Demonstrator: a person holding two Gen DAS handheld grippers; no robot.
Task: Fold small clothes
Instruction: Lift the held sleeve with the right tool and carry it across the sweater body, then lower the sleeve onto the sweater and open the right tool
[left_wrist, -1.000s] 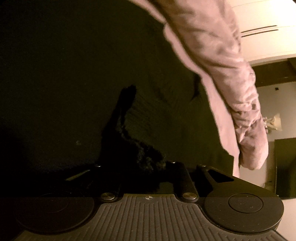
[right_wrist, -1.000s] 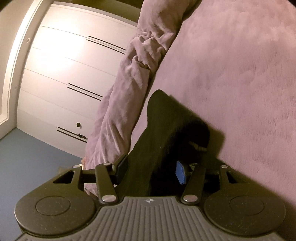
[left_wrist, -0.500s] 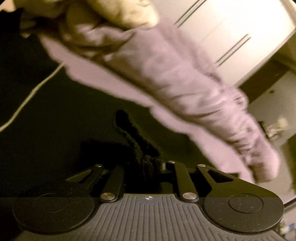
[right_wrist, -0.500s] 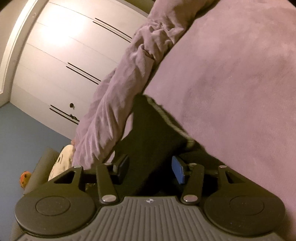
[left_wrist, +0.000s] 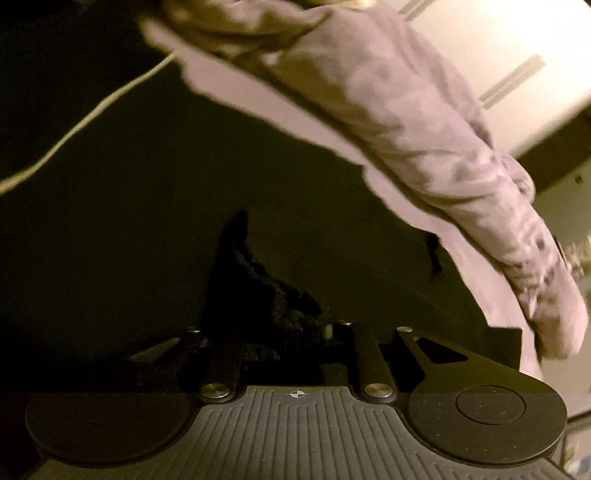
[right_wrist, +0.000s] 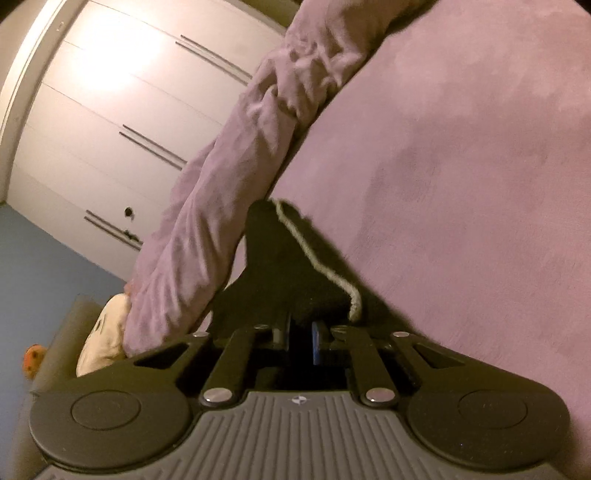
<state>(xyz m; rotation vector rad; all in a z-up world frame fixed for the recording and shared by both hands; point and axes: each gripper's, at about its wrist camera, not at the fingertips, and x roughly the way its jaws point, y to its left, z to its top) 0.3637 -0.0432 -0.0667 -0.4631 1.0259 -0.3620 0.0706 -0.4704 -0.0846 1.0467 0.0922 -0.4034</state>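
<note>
So the dark garment (right_wrist: 295, 273) is pinched at both ends, its pale-trimmed edge clamped in the just-closed right tool (right_wrist: 299, 332) and another bunch gripped by the left tool (left_wrist: 273, 332), stretched over the pink bed (right_wrist: 461, 166) between them.

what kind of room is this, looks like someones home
Most likely a bedroom at home. A plush mauve blanket covers a bed-like surface, its bunched edge hanging over the side, and a tall white wardrobe with long bar handles stands behind it above a blue floor.
</note>
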